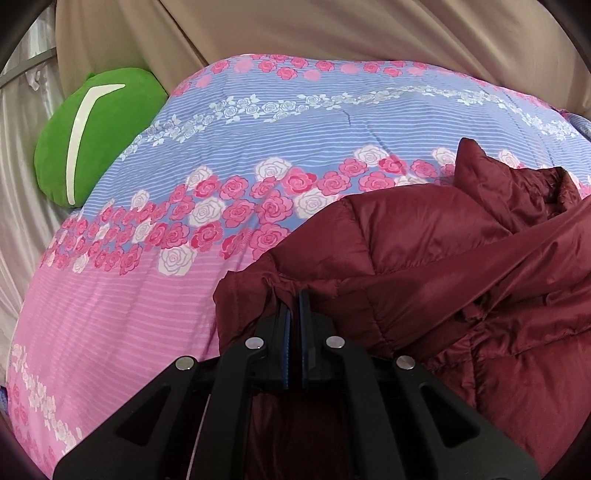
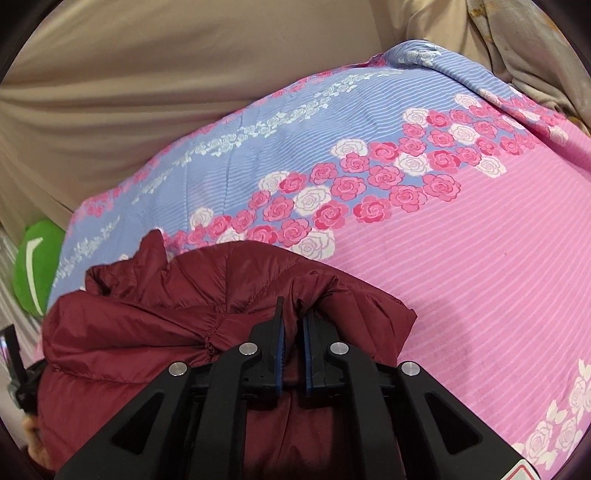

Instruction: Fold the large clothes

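On the bed, 1 dark-red puffer jacket (image 1: 424,258) lies crumpled over a pink-and-blue quilt (image 1: 229,136) printed with roses. Both tools are clamped on it. The left tool (image 1: 294,299) has its 2 blue-padded fingers drawn almost together on a gathered, puckered edge of the jacket at its left side, with the jacket's bulk spreading away to that tool's right. The right tool (image 2: 293,314) pinches a thicker fold of the same jacket (image 2: 207,302) between its 2 fingers, which stand slightly wider apart because of the padding; here the bulk lies to that tool's left and underneath it.

So the jacket sits between the 2 tools, its long axis running roughly from one to the other, each tool holding an opposite edge. Neither is clearly nearer the middle. The raised collar or hood part points away from both, toward the far side of the bed.

My judgement is that the coming move turns on keeping the 2 grips level and pulling apart, so the slack between them spreads flat before any fold; the slippery quilted shell may slide out of a shallow pinch.

Count: 1 jacket, 1 quilt, 1 green cushion (image 1: 92,136) with a white stripe beyond the quilt's left edge, and beige fabric (image 1: 295,29) behind.
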